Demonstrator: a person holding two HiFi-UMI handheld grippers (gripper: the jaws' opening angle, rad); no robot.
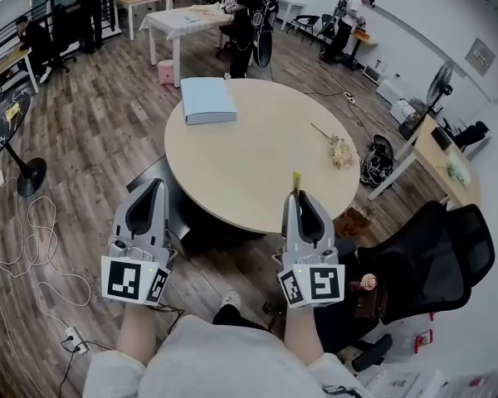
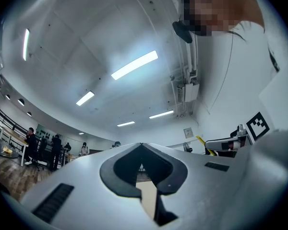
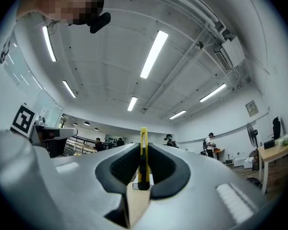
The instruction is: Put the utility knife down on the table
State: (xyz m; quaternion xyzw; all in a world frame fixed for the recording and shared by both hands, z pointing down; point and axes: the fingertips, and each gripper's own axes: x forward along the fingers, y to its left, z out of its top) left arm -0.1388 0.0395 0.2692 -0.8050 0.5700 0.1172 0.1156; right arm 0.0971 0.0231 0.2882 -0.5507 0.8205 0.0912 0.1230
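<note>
The yellow utility knife (image 1: 297,181) stands upright between the jaws of my right gripper (image 1: 300,194), which is shut on it just above the near edge of the round beige table (image 1: 249,164). In the right gripper view the utility knife (image 3: 143,157) pokes up past the dark pads (image 3: 116,169) of my right gripper (image 3: 143,145). My left gripper (image 1: 156,182) hangs to the table's near left, over the floor. In the left gripper view my left gripper (image 2: 141,144) has its jaws meeting at the tip with nothing between them. The utility knife (image 2: 201,143) shows far right there.
A light blue box (image 1: 207,100) lies at the table's far left edge, and a dried flower sprig (image 1: 340,149) at its right. A black office chair (image 1: 432,255) stands close on the right. Cables (image 1: 33,230) trail over the wooden floor on the left. People stand at white tables (image 1: 187,19) behind.
</note>
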